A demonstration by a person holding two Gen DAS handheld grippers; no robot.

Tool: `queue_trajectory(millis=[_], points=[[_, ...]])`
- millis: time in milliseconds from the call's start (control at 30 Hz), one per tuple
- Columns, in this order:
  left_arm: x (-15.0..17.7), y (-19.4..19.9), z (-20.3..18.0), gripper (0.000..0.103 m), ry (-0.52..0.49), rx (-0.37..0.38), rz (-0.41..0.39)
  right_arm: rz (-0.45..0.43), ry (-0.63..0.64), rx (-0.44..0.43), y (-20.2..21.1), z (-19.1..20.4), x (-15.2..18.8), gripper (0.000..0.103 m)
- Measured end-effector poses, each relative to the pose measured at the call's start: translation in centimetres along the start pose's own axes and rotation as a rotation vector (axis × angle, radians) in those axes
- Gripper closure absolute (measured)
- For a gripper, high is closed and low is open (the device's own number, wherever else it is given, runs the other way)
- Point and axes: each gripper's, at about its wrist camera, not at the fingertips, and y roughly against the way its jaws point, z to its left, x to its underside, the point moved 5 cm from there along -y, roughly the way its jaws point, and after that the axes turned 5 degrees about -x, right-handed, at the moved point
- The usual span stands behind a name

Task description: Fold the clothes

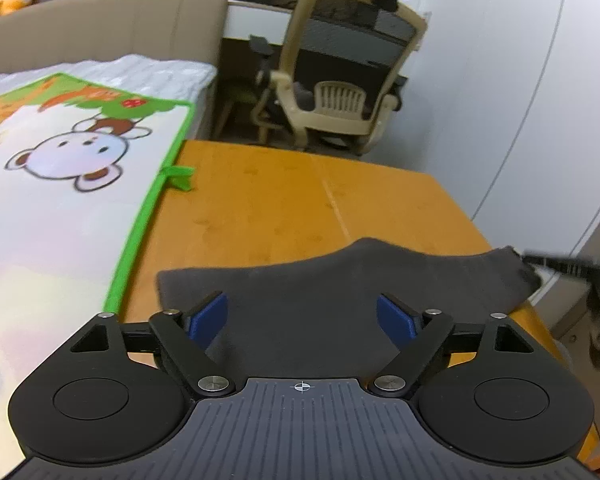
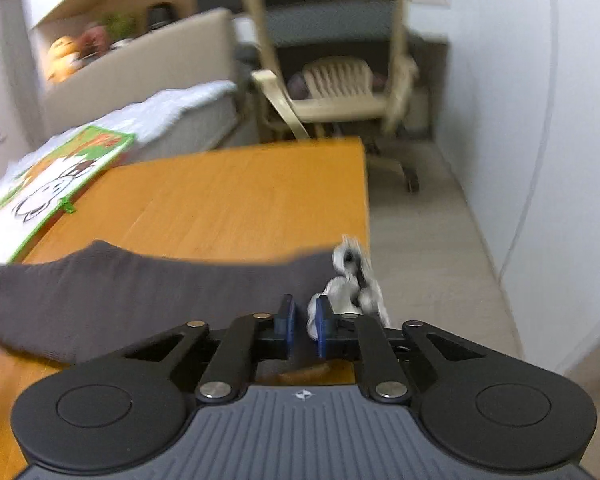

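Nearest the right camera, the right tool point(image 2: 303, 326) is seen with its blue pads drawn close, a narrow gap left between them. A white and dark patterned bit of fabric point(image 2: 350, 280) shows just past the pads at the counter's right edge; whether it is actually pinched cannot be told, since that view is blurred. The left tool point(image 1: 302, 316) is held with its pads wide apart above the near part of the dark grey garment point(image 1: 332, 280), nothing being gripped.

The garment is spread flat across the near end of the orange counter point(image 1: 284, 192), its right end reaching the counter's edge, beside the right tool. Its far edge rises in a soft hump towards the middle.

Risk is judged to lie at that right edge: if the cloth is drawn sideways, the garment may be dragged off the counter towards the floor. Should only a thin layer be caught, the fold may come out skewed or bunched.

Farther off, a cartoon mat point(image 1: 60, 160) is laid on the bed at left, and a beige chair point(image 1: 340, 80) stands beyond the counter.
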Motion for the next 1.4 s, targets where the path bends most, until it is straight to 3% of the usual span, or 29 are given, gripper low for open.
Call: queue_trajectory(millis=[133,267,333,367,400,467,533,567,700,867,933,1000,1067,1133,1200,1400], points=[[0.7,-1.2,-0.6,0.010,0.037,0.043,0.029,-0.110,0.027,0.024,1.2,-0.1,-3.3,0.103],[1.7,-2.1,-0.9,0.010,0.078,0.103,0.055,-0.061,-0.029,0.075,0.0,-2.2,-1.6,0.100],[1.7,-2.7,-1.2,0.010,0.062,0.097,0.059,-0.023,-0.067,0.058,-0.9,-2.8,0.0,0.087],[1.8,-3.2,-1.2,0.010,0.058,0.083,0.065,-0.022,-0.068,0.049,-1.0,-2.6,0.1,0.076],[1.9,-3.8,-0.6,0.009,0.069,0.057,0.082,-0.028,-0.062,0.040,-0.9,-2.3,0.0,0.075],[2.2,-5.0,0.4,0.010,0.094,0.002,0.118,-0.039,-0.050,0.023,-0.7,-1.5,-0.1,0.075],[2.1,-5.1,1.6,0.014,0.107,-0.037,0.110,-0.049,-0.037,0.005,-0.5,-0.8,-0.3,0.089],[2.0,-5.1,2.3,0.014,0.114,-0.055,0.106,-0.055,-0.031,-0.004,-0.4,-0.4,-0.3,0.103],[1.0,-5.4,4.0,0.013,0.134,-0.100,0.093,-0.076,-0.007,-0.040,0.0,1.0,-0.6,0.103],[0.2,-5.9,3.5,0.009,0.103,-0.101,0.078,-0.140,0.009,-0.018,0.1,0.5,-3.4,0.102],[0.3,-6.0,3.1,0.009,0.081,-0.099,0.081,-0.104,-0.012,-0.034,-0.2,0.0,-2.8,0.100],[0.6,-6.3,2.7,0.009,0.067,-0.097,0.090,-0.052,-0.032,-0.038,-0.7,-0.3,-1.1,0.083],[0.8,-6.6,2.7,0.009,0.062,-0.108,0.094,0.001,-0.065,-0.026,-1.6,-0.5,0.9,0.073],[0.9,-6.7,2.6,0.009,0.059,-0.114,0.096,0.037,-0.096,-0.033,-2.3,-0.5,2.5,0.073],[0.9,-6.6,2.6,0.009,0.059,-0.113,0.096,0.025,-0.058,-0.048,-2.0,0.5,2.7,0.089],[0.4,-6.6,3.1,0.009,0.076,-0.112,0.091,-0.162,0.100,-0.079,1.4,3.3,-2.6,0.093]])
